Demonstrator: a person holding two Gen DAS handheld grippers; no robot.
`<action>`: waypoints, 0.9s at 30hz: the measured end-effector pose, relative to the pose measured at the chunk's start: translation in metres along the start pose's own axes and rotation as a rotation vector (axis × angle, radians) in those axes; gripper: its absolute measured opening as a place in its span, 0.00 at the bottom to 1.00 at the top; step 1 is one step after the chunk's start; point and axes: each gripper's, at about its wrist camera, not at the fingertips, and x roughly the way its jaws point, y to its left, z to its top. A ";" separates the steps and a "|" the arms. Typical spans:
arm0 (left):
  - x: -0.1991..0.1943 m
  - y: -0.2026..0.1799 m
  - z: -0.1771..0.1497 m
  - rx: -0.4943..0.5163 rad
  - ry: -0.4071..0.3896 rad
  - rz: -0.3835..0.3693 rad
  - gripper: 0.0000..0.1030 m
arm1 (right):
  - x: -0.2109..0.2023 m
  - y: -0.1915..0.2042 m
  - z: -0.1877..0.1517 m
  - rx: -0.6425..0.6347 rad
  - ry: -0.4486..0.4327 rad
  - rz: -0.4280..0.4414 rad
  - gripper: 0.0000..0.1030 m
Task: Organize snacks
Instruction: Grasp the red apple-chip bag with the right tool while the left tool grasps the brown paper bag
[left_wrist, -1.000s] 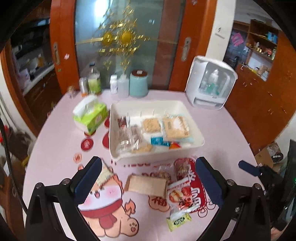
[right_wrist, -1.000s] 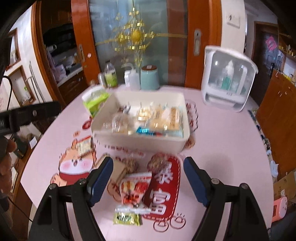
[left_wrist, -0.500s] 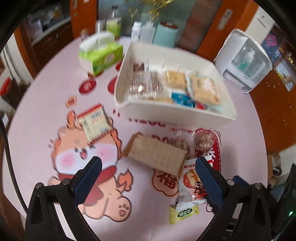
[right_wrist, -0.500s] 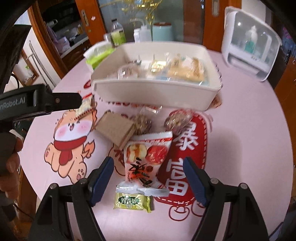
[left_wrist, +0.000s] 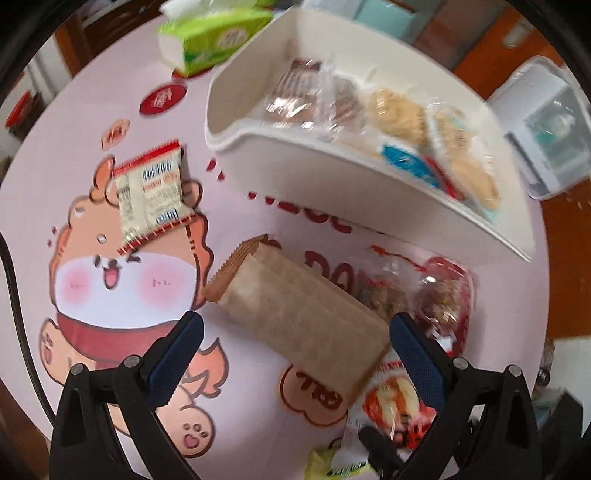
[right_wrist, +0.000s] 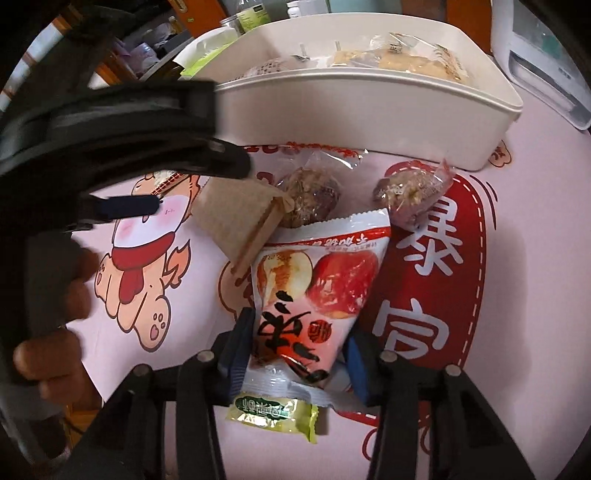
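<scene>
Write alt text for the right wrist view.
The right gripper has just been closing on a red and white snack packet lying on a pink cartoon tablecloth. A brown paper packet, two clear-wrapped snacks and a white bin lie beyond; the left gripper enters from the left.

bin (left_wrist: 332, 192) behind loose snacks | paper pkt (left_wrist: 295, 314) left of apple pkt (right_wrist: 314, 288) | tissue box (left_wrist: 210, 37) left-rear of bin

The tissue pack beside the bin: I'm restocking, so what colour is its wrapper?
Bright green and white, with white tissue sticking out of the tissue pack. Left wrist view shows it best.
</scene>
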 end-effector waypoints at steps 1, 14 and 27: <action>0.006 0.001 0.002 -0.022 0.010 0.009 0.97 | 0.000 -0.001 0.000 0.001 0.001 0.008 0.43; 0.046 0.012 -0.014 0.031 0.116 0.187 0.96 | -0.013 -0.038 -0.008 0.076 -0.014 0.032 0.40; 0.026 0.013 -0.052 0.208 0.074 0.144 0.59 | -0.012 -0.034 -0.008 0.061 -0.013 0.005 0.40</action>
